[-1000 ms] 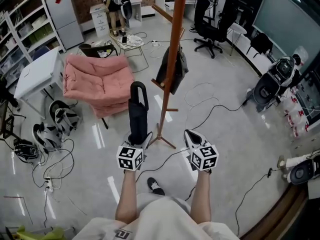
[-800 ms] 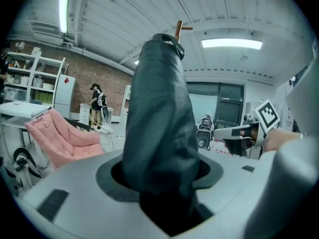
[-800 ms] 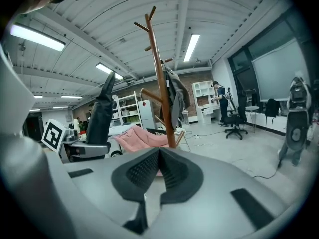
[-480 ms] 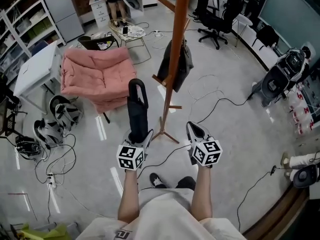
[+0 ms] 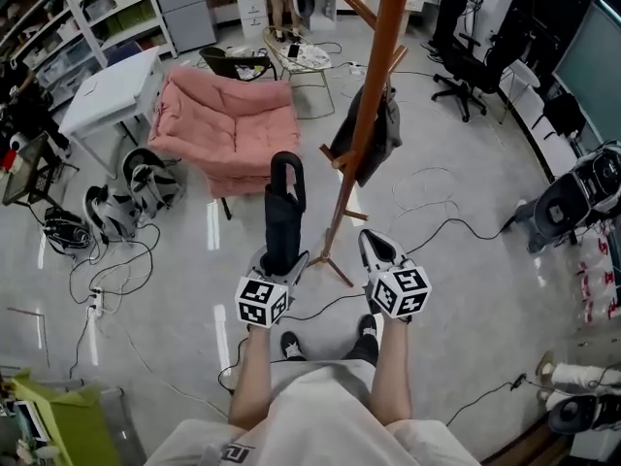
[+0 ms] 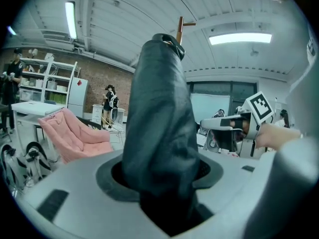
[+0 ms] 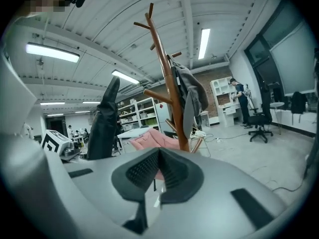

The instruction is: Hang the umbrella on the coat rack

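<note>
A step closer than a second ago: both of the person's shoes (image 5: 291, 344) now show below the grippers, where only one did before, and the coat rack (image 5: 374, 85) has drawn nearer in front of the right gripper (image 5: 376, 247). The left gripper (image 5: 279, 263) is clamped on the lower end of the folded black umbrella (image 5: 283, 216), the same grip as before. The umbrella rises upright from between its jaws with its looped end uppermost. In the left gripper view the dark fabric fills the gap and bears on both pads. The right gripper carries nothing, and its ribbed pads are drawn together into a narrow V. The rack's brown wooden pole rises just ahead of the right gripper, between it and the umbrella, and its feet rest on the floor just beyond the left gripper's jaws. A dark garment (image 5: 376, 142) hangs from a peg higher up the pole, above and ahead of both grippers. A pink armchair (image 5: 233, 129) sits beyond the left gripper, off to its left and well apart.
</note>
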`<action>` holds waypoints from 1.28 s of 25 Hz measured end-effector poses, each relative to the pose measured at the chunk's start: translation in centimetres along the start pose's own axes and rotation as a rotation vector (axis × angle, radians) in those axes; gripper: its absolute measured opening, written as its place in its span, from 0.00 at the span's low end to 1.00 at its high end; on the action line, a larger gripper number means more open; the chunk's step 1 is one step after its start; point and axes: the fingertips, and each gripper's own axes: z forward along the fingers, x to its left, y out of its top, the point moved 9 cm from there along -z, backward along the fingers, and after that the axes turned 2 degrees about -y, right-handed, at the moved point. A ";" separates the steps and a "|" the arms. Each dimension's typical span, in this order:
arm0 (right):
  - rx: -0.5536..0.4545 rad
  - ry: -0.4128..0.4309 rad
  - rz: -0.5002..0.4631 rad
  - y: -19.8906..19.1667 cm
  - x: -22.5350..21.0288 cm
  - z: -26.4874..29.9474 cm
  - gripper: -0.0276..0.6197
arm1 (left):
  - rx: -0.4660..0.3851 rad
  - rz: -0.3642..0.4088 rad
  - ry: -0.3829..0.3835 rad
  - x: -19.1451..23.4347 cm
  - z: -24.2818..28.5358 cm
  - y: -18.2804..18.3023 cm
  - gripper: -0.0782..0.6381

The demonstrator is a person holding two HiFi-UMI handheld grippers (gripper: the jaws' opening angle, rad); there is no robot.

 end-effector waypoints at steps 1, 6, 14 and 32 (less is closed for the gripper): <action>0.007 0.020 -0.008 0.2 -0.2 0.3 0.05 | -0.001 -0.010 0.014 -0.2 0.1 -0.1 0.47; 0.010 0.090 -0.004 0.8 -0.8 1.0 0.05 | 0.020 -0.024 0.051 -1.5 0.4 -0.6 0.47; 0.046 0.215 -0.015 1.2 -2.5 1.6 0.05 | 0.032 -0.016 0.096 -3.6 2.4 -0.5 0.47; 0.080 0.334 -0.058 1.6 -5.2 2.4 0.05 | 0.022 -0.083 0.138 -5.0 5.8 -1.3 0.47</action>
